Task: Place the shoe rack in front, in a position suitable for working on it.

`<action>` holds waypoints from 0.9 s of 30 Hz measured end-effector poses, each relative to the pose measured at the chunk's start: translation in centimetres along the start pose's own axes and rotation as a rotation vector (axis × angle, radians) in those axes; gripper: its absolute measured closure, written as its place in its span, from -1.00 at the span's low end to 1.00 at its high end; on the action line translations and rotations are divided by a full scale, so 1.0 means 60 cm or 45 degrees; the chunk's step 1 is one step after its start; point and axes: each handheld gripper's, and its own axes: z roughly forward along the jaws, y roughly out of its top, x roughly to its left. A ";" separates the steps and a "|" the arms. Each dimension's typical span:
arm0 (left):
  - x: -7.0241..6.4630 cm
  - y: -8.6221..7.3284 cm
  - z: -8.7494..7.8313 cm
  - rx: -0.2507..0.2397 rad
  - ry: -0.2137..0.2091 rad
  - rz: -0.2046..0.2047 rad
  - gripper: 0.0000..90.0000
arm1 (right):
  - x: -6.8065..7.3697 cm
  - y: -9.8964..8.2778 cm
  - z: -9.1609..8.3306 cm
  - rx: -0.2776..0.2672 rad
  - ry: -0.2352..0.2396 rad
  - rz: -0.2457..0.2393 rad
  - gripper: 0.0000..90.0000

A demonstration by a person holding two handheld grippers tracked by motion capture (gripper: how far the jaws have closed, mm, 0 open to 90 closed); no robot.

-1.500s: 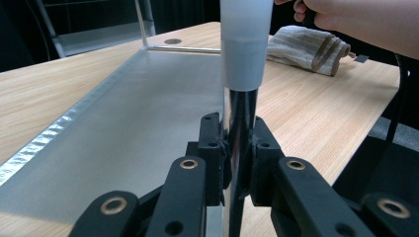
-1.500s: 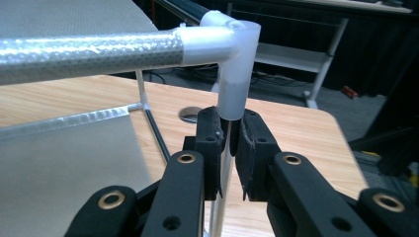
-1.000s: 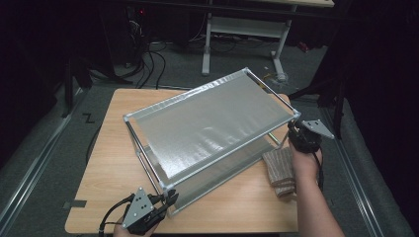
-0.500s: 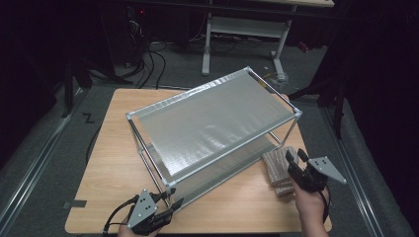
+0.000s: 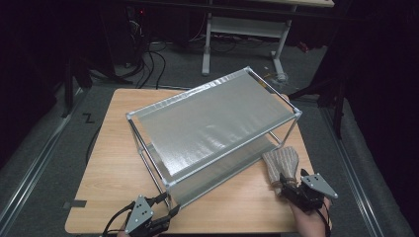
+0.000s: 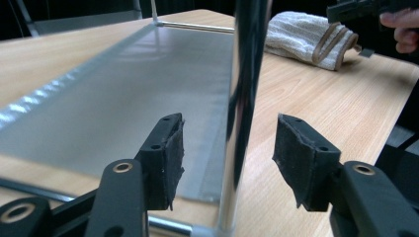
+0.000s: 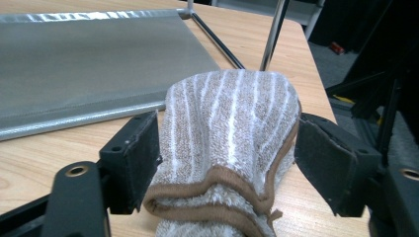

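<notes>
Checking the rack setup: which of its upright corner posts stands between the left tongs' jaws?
The near-left post, at the rack corner closest to the person. It rises between the left tongs, whose jaws have just been opening and stand clear of it.

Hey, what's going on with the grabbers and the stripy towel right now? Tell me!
Left gripper jaws just opening, rack post between, untouched. Right gripper jaws just opening, straddling the folded towel on the table. Nothing blocking.
</notes>
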 end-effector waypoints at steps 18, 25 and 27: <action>0.026 -0.014 -0.010 0.014 0.019 -0.046 -0.02 | -0.019 -0.009 0.022 0.049 0.086 0.154 0.09; 0.024 -0.013 -0.011 0.013 0.019 -0.040 -0.02 | -0.023 -0.011 0.028 0.083 0.076 0.137 0.41; 0.024 -0.014 -0.010 0.016 0.016 -0.039 -0.02 | -0.020 -0.010 0.028 0.096 0.075 0.121 0.41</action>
